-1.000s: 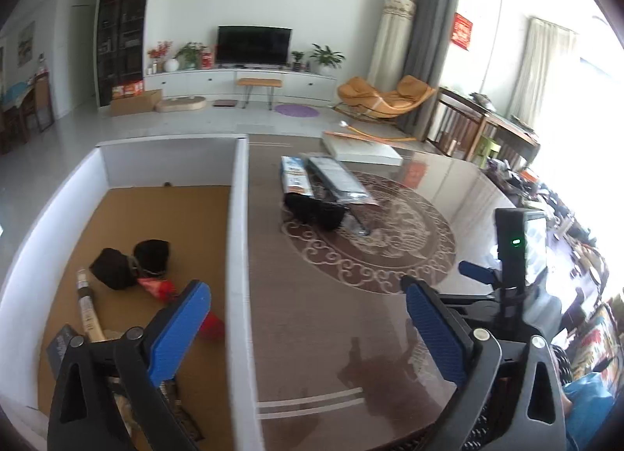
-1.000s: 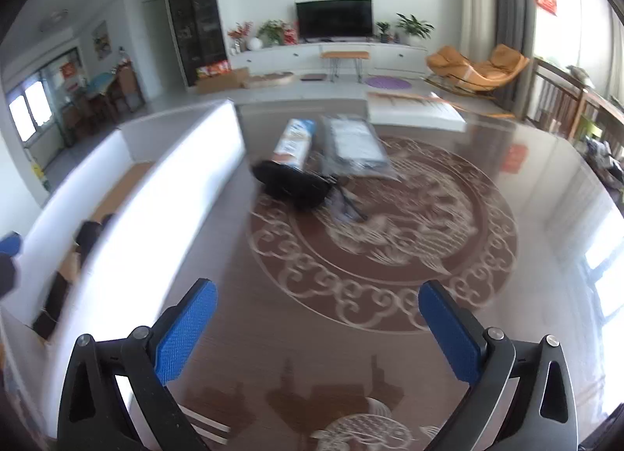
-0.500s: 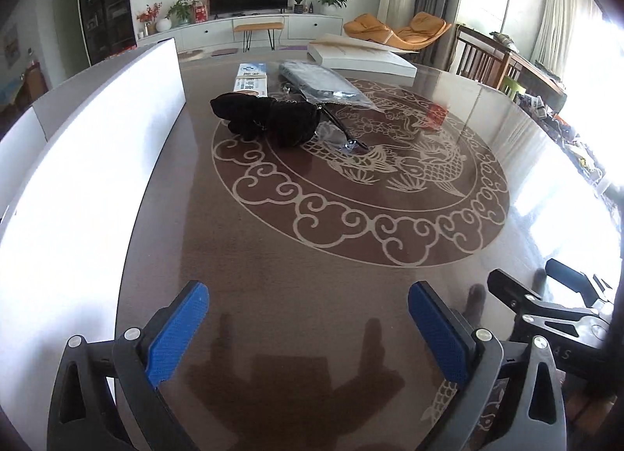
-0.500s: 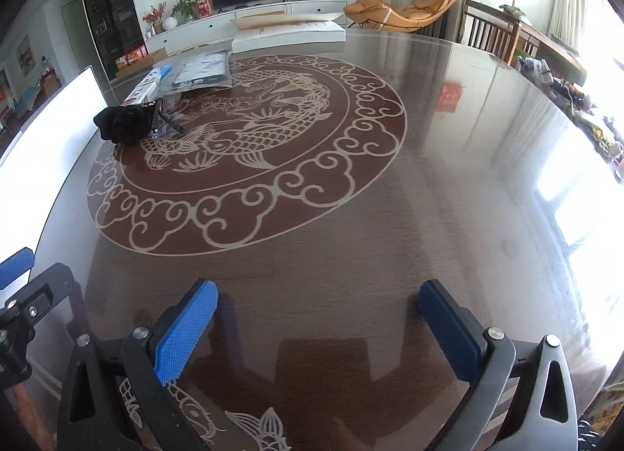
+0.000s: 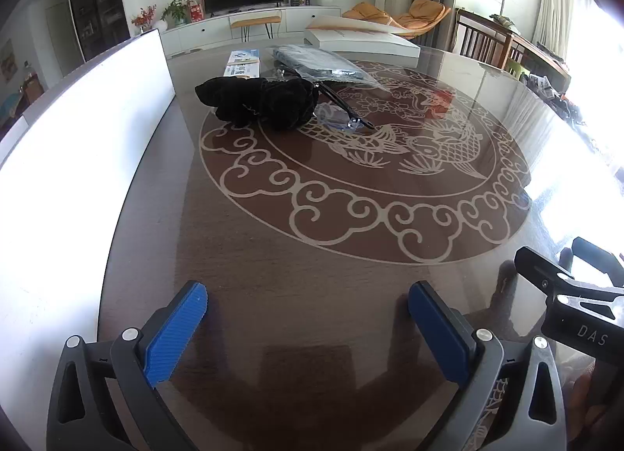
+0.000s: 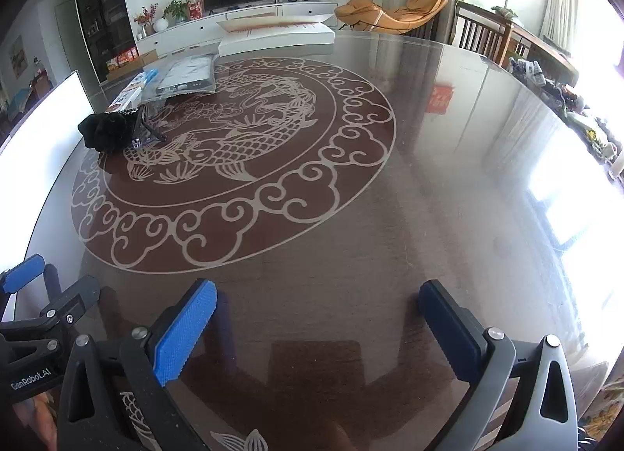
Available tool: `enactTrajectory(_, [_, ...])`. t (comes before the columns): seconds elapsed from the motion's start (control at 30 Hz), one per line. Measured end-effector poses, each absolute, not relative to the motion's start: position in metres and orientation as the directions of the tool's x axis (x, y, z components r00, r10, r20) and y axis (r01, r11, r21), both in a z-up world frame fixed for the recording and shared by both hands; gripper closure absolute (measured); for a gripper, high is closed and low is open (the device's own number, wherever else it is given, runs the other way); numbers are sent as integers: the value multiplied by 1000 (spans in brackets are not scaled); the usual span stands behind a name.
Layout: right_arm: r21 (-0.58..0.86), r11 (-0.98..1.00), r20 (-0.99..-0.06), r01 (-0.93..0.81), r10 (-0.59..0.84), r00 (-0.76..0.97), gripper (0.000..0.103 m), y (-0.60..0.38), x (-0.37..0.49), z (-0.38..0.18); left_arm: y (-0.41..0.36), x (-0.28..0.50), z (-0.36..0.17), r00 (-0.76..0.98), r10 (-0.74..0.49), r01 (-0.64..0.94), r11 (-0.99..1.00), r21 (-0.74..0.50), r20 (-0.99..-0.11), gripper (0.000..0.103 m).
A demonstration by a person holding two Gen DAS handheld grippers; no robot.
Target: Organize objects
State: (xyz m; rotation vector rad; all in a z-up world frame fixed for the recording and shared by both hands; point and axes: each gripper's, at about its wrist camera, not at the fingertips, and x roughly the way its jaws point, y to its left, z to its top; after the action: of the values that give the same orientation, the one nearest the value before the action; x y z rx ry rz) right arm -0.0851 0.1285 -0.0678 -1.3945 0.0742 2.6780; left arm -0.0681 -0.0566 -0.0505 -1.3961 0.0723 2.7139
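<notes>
Left gripper (image 5: 308, 310): fingers spread wide, nothing between them, low over the near part of the table.
Right gripper (image 6: 318, 308): fingers also wide apart and bare, just beside the left one; each shows at the edge of the other's view.
Table (image 5: 296, 256): dark glossy top with a pale fish-and-cloud medallion; the stretch from both grippers to the items is bare wood.
Black cloth (image 5: 259, 102): bunched on the far left rim of the medallion, well apart from both grippers.
Glasses (image 5: 343, 115): touching the cloth's right side, one arm pointing toward the centre.
Blue box (image 5: 241, 64): flat, just behind the cloth.
Plastic bag (image 5: 323, 64): flat, beside the box, to its right.
White box (image 5: 358, 37): large, at the table's far edge.
White wall (image 5: 78, 162): a tall panel that borders the table's left edge.
Right edge: curved rim in bright window glare.
</notes>
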Motion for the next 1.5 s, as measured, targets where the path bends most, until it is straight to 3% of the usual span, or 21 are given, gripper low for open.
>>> enactTrajectory(1.5, [-12, -993, -816, -119, 78, -572, 0, 130, -85, -67, -61, -73, -48, -553, 38, -67, -998, 0, -832, 0])
